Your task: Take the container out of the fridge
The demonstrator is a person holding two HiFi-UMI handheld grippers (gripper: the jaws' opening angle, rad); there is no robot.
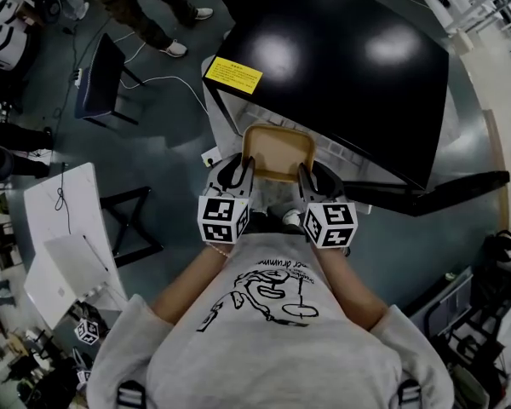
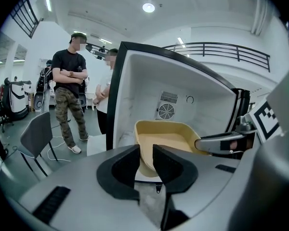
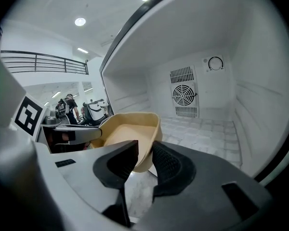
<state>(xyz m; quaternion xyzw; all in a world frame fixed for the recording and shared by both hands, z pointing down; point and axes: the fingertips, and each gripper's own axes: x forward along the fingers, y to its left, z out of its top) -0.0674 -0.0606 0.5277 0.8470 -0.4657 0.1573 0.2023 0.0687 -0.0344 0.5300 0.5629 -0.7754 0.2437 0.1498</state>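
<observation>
I have both tools on the container (image 1: 277, 153). My left gripper (image 2: 145, 152) straddles its left wall near the front corner. The jaws are drawn in, one pad outside and one inside, and they look clenched on the wall. My right gripper (image 3: 144, 149) does the same on the right wall, and its pads likewise seem to bite.

The container is not out yet. It sits at the front edge of the fridge (image 1: 349, 66) floor, well forward of the fan (image 3: 184, 96) in the back wall. From above, its near end shows past the fridge's black top, towards my chest. I can't tell whether its base rests on the floor of the fridge or has lifted clear.

The door (image 1: 434, 192) stands open to my right, so reaching in and taking hold look done. What is left, as I judge it, is the pull itself. I must draw the container level and straight back over the front edge without tipping it, then carry it clear of the fridge.
</observation>
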